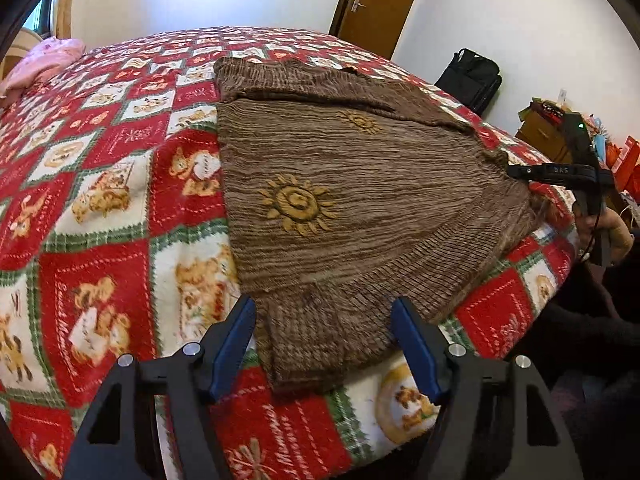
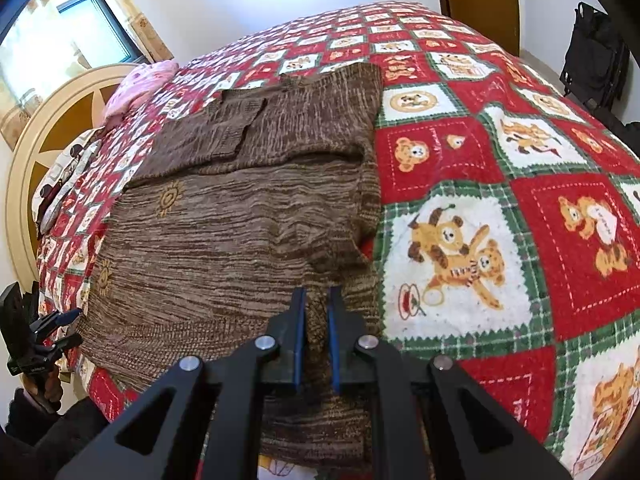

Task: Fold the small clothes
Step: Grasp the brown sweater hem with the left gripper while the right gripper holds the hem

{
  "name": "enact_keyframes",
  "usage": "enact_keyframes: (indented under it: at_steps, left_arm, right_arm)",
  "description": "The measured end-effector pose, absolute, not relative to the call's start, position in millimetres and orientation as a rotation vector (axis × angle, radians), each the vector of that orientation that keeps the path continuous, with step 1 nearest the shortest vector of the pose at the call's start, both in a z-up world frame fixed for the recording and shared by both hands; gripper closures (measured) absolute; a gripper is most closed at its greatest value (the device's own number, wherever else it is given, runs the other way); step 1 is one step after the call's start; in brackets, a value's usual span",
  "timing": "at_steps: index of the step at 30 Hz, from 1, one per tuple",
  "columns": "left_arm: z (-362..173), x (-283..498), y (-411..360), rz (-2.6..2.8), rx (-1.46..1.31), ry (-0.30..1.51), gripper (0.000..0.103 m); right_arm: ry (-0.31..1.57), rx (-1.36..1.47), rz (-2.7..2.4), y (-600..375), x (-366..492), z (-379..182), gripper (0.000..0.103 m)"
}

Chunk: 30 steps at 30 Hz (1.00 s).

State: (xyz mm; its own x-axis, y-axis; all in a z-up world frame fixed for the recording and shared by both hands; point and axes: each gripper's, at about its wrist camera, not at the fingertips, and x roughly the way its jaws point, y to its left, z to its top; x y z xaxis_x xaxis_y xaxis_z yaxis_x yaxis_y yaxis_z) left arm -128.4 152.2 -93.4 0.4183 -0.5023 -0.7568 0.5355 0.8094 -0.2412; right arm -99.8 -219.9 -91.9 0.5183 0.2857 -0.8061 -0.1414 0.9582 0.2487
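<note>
A brown knit sweater (image 1: 360, 200) with yellow sun motifs lies flat on the bed; it also shows in the right wrist view (image 2: 240, 220). One sleeve is folded across its upper part. My left gripper (image 1: 324, 312) is open, its jaws either side of the sweater's near sleeve end, just above it. My right gripper (image 2: 316, 304) is shut on a pinch of the sweater's hem edge. It shows at the right of the left wrist view (image 1: 516, 172), at the sweater's edge. The left gripper appears at the far left of the right wrist view (image 2: 68, 328).
The bed carries a red, white and green teddy-bear quilt (image 1: 100, 200). A pink cloth (image 1: 44, 60) lies by the headboard (image 2: 52, 120). A black bag (image 1: 472, 76) stands by the wall near a brown door (image 1: 380, 0). Cluttered shelves (image 1: 560, 128) stand at the right.
</note>
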Motion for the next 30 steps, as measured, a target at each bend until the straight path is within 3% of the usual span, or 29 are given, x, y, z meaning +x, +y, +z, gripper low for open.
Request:
enact_keyframes:
  at_steps: [21, 22, 24, 30]
  left_arm:
    - [-97.0, -113.7, 174.4, -0.706, -0.23, 1.056, 0.036]
    - [-96.3, -115.5, 174.0, -0.713, -0.225, 1.053, 0.037]
    - [-93.3, -120.4, 173.8, -0.754, -0.243, 1.049, 0.055]
    - [-94.9, -124.0, 173.6, -0.738, -0.226, 1.038, 0.064]
  right_arm:
    - [1.002, 0.165, 0.259, -218.9, -102.4, -94.3, 0.089]
    - [1.002, 0.164, 0.26, -218.9, -102.9, -94.6, 0.089]
    - [1.0, 0.164, 0.262, -219.3, -103.9, -95.2, 0.089]
    - [0.991, 0.167, 0.262, -219.8, -106.3, -96.3, 0.089]
